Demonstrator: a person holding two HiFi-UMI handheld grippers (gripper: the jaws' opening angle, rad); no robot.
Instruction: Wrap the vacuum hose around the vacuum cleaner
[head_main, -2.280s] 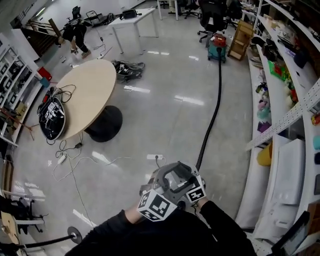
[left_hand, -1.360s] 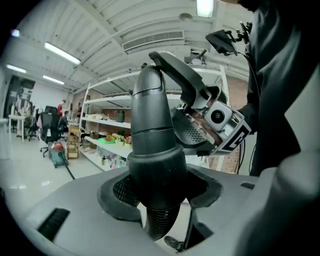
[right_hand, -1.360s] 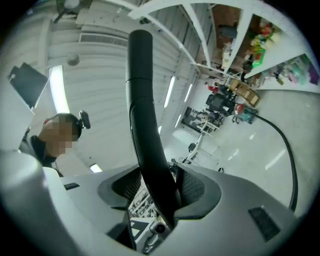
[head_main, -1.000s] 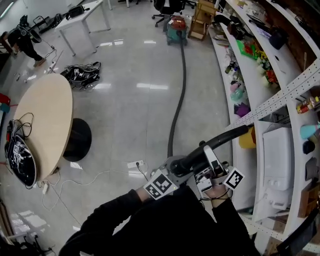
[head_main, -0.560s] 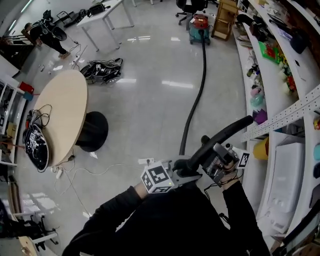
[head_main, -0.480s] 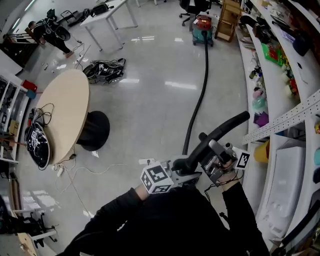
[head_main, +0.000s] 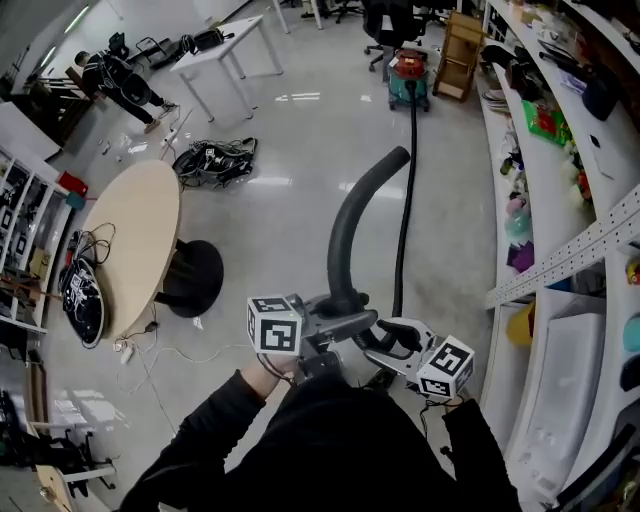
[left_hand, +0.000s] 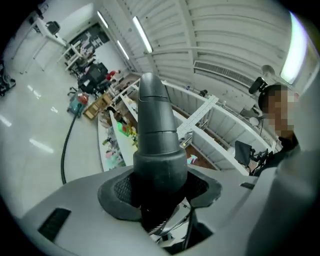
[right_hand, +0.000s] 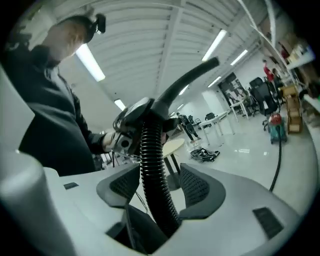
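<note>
The red and green vacuum cleaner (head_main: 408, 80) stands far off by the shelves. Its black hose (head_main: 405, 200) runs across the floor to me. My left gripper (head_main: 340, 318) is shut on the cuff of the hose's curved rigid end tube (head_main: 345, 225), which stands up ahead of me. In the left gripper view both pads press on that tube (left_hand: 154, 120). My right gripper (head_main: 385, 335) sits just right of the left one. Its jaws have just been opening, and the ribbed hose (right_hand: 152, 165) passes loosely between the pads with a gap showing.
A round wooden table (head_main: 135, 240) on a black base stands at the left, with cables (head_main: 170, 350) on the floor beside it. A black bag (head_main: 215, 160) lies further off. Long shelves (head_main: 560, 200) full of items run along the right. A person (head_main: 120, 80) stands far left.
The rigid tube has swung from pointing right to standing upright ahead. My left gripper moved left and rolled. My right gripper dropped lower, and its jaws widened around the hose.
</note>
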